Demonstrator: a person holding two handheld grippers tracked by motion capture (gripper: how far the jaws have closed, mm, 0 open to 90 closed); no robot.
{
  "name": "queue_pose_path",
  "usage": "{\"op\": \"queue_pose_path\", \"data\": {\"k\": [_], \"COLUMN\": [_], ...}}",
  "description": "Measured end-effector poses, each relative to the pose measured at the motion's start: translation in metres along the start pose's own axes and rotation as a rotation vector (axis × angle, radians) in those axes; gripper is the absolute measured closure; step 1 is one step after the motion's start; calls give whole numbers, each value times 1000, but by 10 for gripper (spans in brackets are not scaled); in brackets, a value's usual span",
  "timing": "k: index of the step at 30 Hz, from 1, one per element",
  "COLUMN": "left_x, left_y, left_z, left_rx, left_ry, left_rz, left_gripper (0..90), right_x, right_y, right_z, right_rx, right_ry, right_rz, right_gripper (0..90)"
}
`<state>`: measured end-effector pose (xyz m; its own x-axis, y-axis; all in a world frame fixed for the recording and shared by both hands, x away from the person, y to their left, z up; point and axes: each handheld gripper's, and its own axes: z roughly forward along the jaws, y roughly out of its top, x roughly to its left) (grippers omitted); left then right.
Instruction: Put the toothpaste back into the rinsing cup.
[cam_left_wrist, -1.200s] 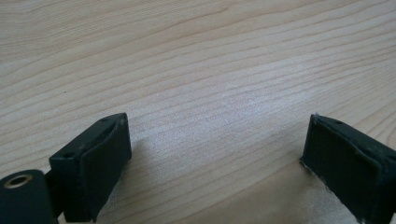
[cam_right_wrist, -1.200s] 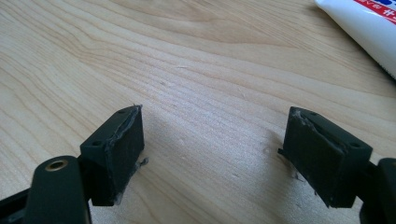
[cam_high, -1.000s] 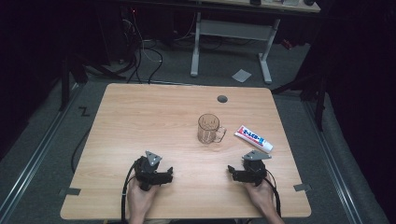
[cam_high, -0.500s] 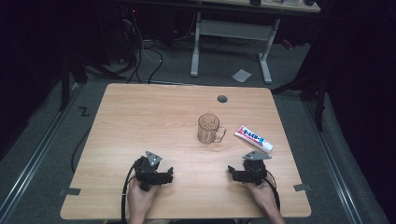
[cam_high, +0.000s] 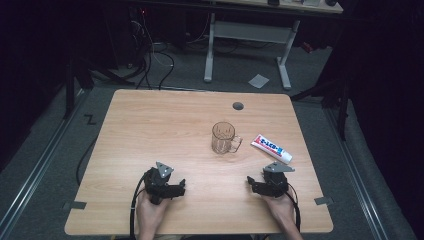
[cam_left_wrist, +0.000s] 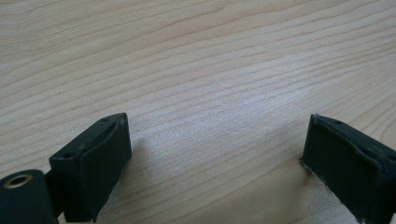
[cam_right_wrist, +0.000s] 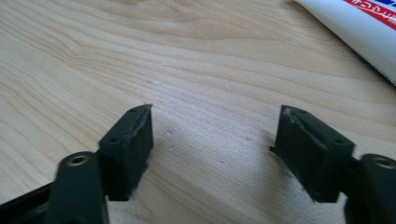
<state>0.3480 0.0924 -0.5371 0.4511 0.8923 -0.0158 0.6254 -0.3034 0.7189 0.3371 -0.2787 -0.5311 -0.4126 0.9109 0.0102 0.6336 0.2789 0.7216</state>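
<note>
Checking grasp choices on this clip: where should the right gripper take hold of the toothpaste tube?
Probably across the middle of the toothpaste tube, coming from above. It lies flat and slantwise on the table, so the open right gripper should turn to span its narrow width.

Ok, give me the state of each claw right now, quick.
Left claw: open, holding nothing, bare table between its jaws.
Right claw: open, holding nothing; its jaws have just been closing.

Matt wood-grain table (cam_high: 150, 125), clear glass mug (cam_high: 223, 137) (glossy), matt black fingers (cam_left_wrist: 100, 163)
</note>
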Motion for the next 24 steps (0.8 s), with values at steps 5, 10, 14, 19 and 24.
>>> {"op": "queue_pose_path", "data": {"k": [5, 10, 14, 19, 24], "left_x": [0, 0, 0, 0, 0], "left_y": [0, 0, 0, 0, 0], "left_z": [0, 0, 0, 0, 0], "left_rx": [0, 0, -1, 0, 0], "left_ry": [0, 0, 0, 1, 0], "left_rz": [0, 0, -1, 0, -1], "left_gripper": [80, 80, 81, 80, 80], "right_x": [-4, -4, -6, -10, -16], "right_y": [-3, -6, -6, -8, -7], "right_z": [-8, -17, -23, -30, -36], "right_rx": [-45, -109, -133, -147, -145], "right_ry": [14, 34, 36, 39, 49], "right_rz": [16, 8, 6, 17, 6], "right_gripper": [353, 401, 403, 414, 453]}}
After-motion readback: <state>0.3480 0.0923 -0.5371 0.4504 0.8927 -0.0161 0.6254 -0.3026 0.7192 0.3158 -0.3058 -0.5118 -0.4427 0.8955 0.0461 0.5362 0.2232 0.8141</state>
